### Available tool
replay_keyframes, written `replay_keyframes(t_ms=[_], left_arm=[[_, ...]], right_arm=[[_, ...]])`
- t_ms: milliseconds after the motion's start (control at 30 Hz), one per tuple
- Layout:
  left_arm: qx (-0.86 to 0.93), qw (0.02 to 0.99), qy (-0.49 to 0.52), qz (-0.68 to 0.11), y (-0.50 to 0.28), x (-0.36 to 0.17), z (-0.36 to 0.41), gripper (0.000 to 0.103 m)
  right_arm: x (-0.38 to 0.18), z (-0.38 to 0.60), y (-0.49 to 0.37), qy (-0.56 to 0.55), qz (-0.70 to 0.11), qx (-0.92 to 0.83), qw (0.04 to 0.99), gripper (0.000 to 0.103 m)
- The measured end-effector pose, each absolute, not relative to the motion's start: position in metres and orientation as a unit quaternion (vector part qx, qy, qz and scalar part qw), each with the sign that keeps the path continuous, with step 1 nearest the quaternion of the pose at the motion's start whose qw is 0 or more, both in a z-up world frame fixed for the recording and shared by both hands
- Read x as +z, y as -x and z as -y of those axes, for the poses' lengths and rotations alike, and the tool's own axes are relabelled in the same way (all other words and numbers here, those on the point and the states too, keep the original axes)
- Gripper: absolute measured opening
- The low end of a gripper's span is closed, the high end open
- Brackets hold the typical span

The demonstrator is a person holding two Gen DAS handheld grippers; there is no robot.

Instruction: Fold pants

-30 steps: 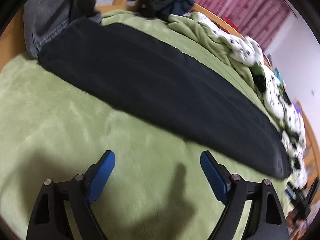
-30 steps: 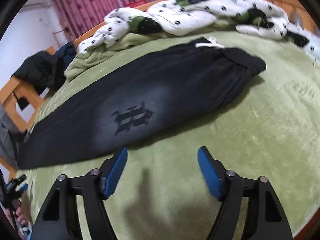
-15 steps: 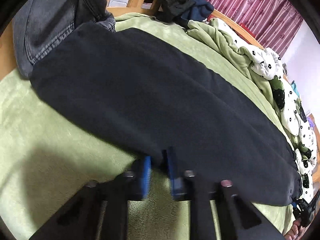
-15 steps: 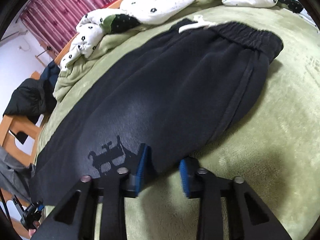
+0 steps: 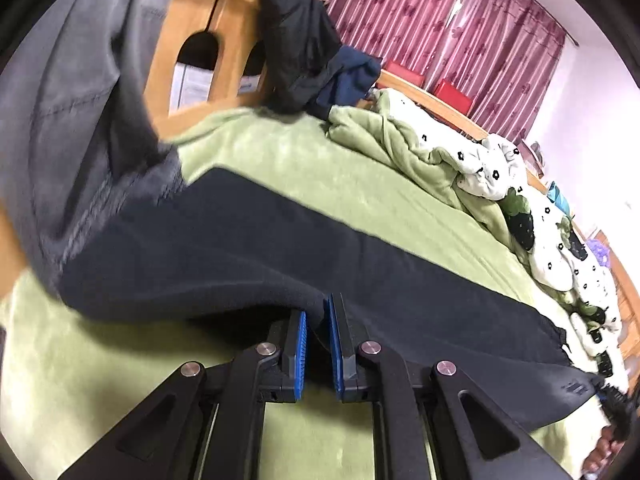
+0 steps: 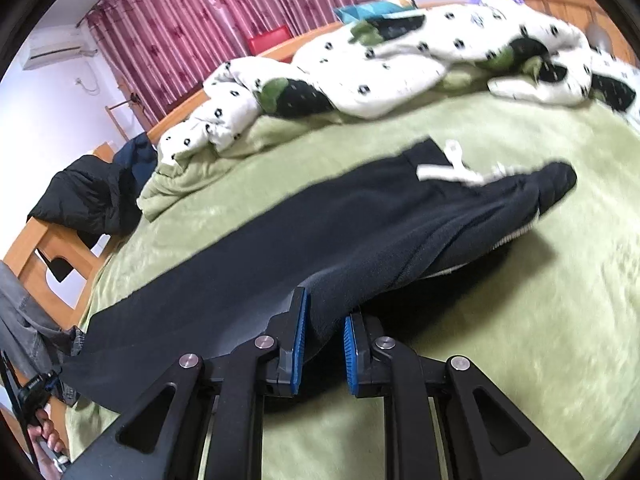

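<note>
Both near edges of the black pants [image 5: 248, 248] have risen off the green bed cover [image 5: 352, 184] since a moment ago, when they lay flat along it. The left hand-held gripper [image 5: 318, 320] is pressed together on a fold of the leg-side hem edge, its blue pads [image 5: 301, 354] pinching cloth between them. The right hand-held gripper [image 6: 325, 326] pinches the same long edge nearer the waistband, with dark fabric bunched between its pads [image 6: 299, 344]. The pants [image 6: 320, 232] stretch lengthwise across the bed, the far edge resting on the cover, the white drawstring [image 6: 448, 168] lying at the waistband end.

Beyond the far edge runs an open strip of green cover [image 6: 520, 128], then the crumpled spotted quilt [image 6: 400, 64] along the bed's far side. At the leg end, grey jeans [image 5: 72, 112] hang over the wooden footboard [image 5: 208, 40], just beside the pants' cuff. Dark clothes [image 5: 304, 40] drape over the footboard corner. On the near side, green cover lies open toward both grippers.
</note>
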State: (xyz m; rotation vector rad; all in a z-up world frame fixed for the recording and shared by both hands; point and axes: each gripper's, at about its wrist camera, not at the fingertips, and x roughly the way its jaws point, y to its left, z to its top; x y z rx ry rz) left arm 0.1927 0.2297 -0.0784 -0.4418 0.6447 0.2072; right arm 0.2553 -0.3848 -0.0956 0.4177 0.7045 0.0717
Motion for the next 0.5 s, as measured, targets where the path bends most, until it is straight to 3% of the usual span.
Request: replay_keyframes(t_ms=[500], left_arm=[[0.141, 0.925, 0.159, -0.316, -0.337, -0.088, -0.221, 0.011]], right_arm=[[-0.097, 0.359, -0.387, -0.164, -0.326, 0.028, 0.930, 0.015]])
